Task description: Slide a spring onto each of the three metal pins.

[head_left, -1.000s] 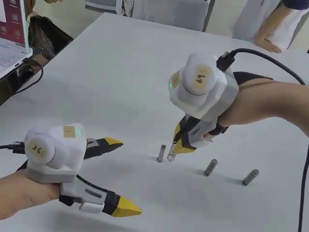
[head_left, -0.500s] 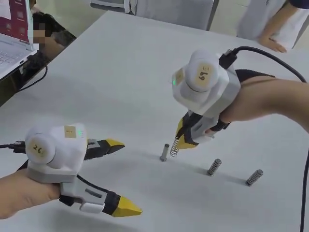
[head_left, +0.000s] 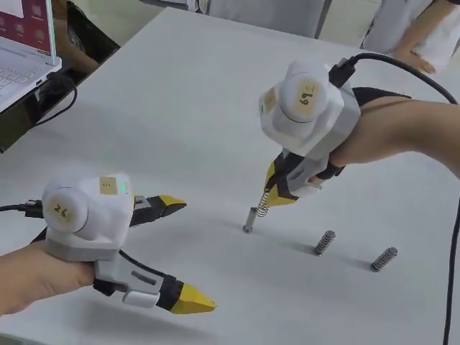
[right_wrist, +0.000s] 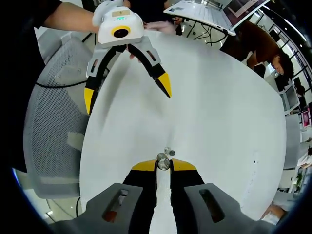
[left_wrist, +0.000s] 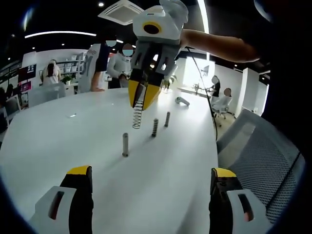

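A bare metal pin point(head_left: 249, 220) stands upright on the white table point(head_left: 180, 108). My right gripper point(head_left: 277, 198) is shut on the top of a spring point(head_left: 264, 201), which hangs just right of the pin's top. In the right gripper view the spring point(right_wrist: 163, 162) sits between the shut tips, with the pin point(right_wrist: 168, 151) just beyond. Two more springs point(head_left: 325, 243) point(head_left: 384, 259) stand upright to the right. My left gripper point(head_left: 188, 255) is open wide and holds nothing, left of the pin. From the left gripper view, the pin point(left_wrist: 125, 145) stands ahead and the spring point(left_wrist: 138, 114) hangs above it.
A laptop point(head_left: 21, 36) and a black cable point(head_left: 54, 93) are at the far left edge. A person's hand point(head_left: 410, 57) rests on the far right edge. A mesh chair point(left_wrist: 263, 161) stands beside the table. A small grey object point(left_wrist: 182, 101) lies further along it.
My right gripper has lifted the spring, whose lower end is now level with the pin's top instead of beside its base. The left gripper has stayed put.
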